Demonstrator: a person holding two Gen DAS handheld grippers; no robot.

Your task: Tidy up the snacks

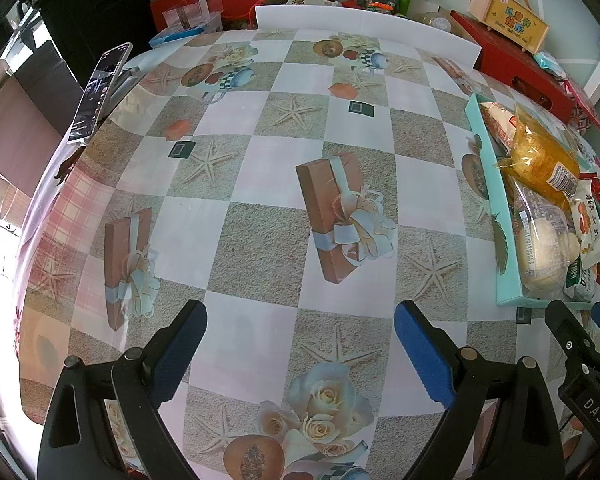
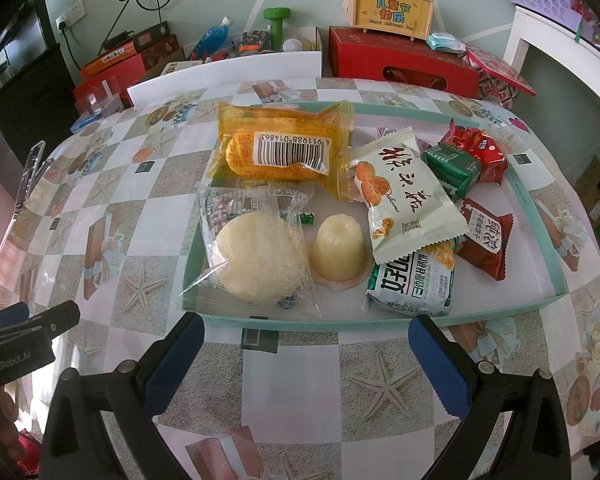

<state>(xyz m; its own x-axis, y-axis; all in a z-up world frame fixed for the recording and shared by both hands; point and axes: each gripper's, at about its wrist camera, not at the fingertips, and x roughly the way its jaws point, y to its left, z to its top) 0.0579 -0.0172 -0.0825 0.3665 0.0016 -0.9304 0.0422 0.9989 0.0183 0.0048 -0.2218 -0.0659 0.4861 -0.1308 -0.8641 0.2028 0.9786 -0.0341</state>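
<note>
A shallow teal tray (image 2: 540, 216) lies on the table and holds several snacks: a yellow corn pack (image 2: 280, 148), a clear-wrapped white bun (image 2: 256, 256), a pale jelly cup (image 2: 340, 252), a white pouch (image 2: 404, 196), a green-white pack (image 2: 412, 284), and red and green packets (image 2: 466, 156). My right gripper (image 2: 306, 348) stands open just in front of the tray's near wall, nothing between its fingers. My left gripper (image 1: 300, 344) is open over bare tablecloth, with the tray (image 1: 486, 184) off to its right. The right gripper (image 1: 580, 328) shows at that view's right edge.
A phone (image 1: 96, 92) leans upright at the table's left edge. A white foam board (image 1: 364, 28) stands along the far edge, with red boxes (image 2: 400, 64), a bottle, a green dumbbell and a wooden gift box (image 2: 392, 8) behind. The left gripper (image 2: 24, 332) sits beside the right one.
</note>
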